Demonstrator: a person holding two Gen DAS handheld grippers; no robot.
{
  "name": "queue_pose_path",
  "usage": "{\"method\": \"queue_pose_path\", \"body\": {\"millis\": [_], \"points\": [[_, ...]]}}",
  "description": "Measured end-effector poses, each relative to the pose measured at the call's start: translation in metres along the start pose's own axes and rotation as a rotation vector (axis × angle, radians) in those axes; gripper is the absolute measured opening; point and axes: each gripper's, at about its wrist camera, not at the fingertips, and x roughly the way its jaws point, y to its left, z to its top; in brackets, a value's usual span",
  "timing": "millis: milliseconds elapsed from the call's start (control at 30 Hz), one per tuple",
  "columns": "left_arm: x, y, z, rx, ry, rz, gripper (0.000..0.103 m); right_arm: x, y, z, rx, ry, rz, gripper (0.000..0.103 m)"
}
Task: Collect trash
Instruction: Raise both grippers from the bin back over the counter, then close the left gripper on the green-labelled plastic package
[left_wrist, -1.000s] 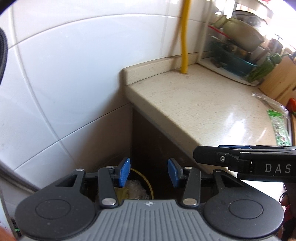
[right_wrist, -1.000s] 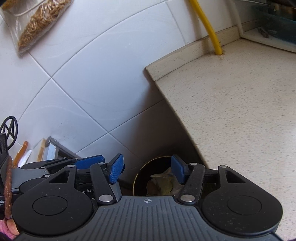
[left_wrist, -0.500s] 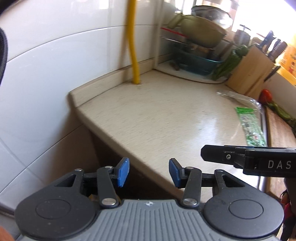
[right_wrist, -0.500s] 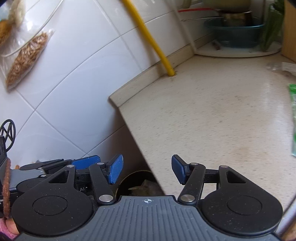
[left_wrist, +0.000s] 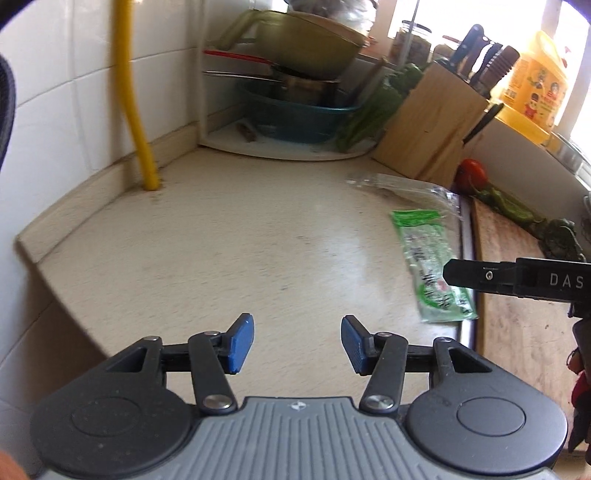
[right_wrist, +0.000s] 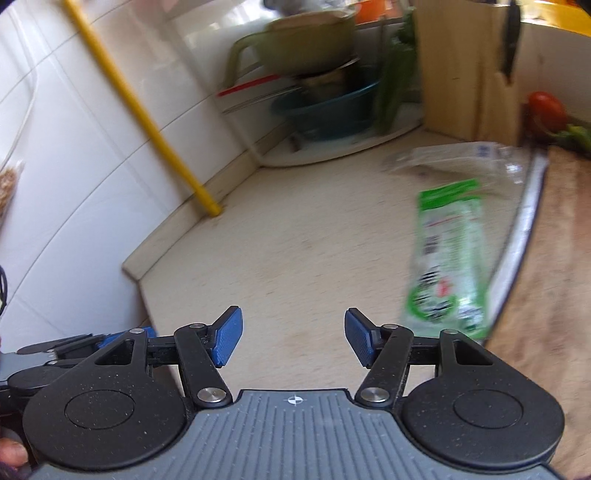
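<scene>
Right wrist view: the green wrapper (right_wrist: 448, 258) lies flat on the tabletop (right_wrist: 295, 229) beside the cutting board (right_wrist: 546, 266). Your right tongs (right_wrist: 293, 341) are opening, empty; the left tongs (left_wrist: 297, 341) gape empty too. Pinch its near edge low.

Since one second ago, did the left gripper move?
Yes. The left gripper swung from over the bin beside the counter to above the countertop; the yellow pipe slid leftward in view.

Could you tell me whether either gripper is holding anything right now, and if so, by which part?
Nothing is held. The left gripper and the right gripper both have empty jaws; the right's are opening. The green wrapper lies untouched on the counter.
</scene>
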Motion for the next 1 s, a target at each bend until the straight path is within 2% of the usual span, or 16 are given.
{"method": "queue_pose_path", "body": {"millis": [67, 167, 400, 600, 700, 800, 900, 1000], "points": [[0.011, -0.015, 0.009, 0.014, 0.008, -0.033, 0.05, -0.004, -0.016, 0.007, 0.018, -0.013, -0.029, 0.073], [0.029, -0.041, 0.021, 0.044, 0.019, -0.078, 0.056, -0.008, -0.04, 0.018, 0.043, -0.03, -0.065, 0.073], [0.078, -0.1, 0.047, 0.087, 0.066, -0.165, 0.058, -0.015, -0.093, 0.039, 0.093, -0.064, -0.138, 0.073], [0.113, -0.136, 0.062, 0.082, 0.1, -0.148, 0.06, -0.02, -0.133, 0.052, 0.137, -0.083, -0.151, 0.073], [0.126, -0.152, 0.061, 0.121, 0.119, -0.103, 0.061, -0.018, -0.15, 0.058, 0.156, -0.085, -0.133, 0.073], [0.139, -0.155, 0.061, 0.118, 0.132, -0.072, 0.061, -0.013, -0.162, 0.063, 0.164, -0.079, -0.109, 0.073], [0.144, -0.153, 0.06, 0.124, 0.124, -0.055, 0.057, -0.009, -0.169, 0.069, 0.166, -0.078, -0.08, 0.073], [0.141, -0.152, 0.058, 0.155, 0.125, -0.065, 0.047, -0.004, -0.173, 0.076, 0.157, -0.083, -0.052, 0.073]]}}
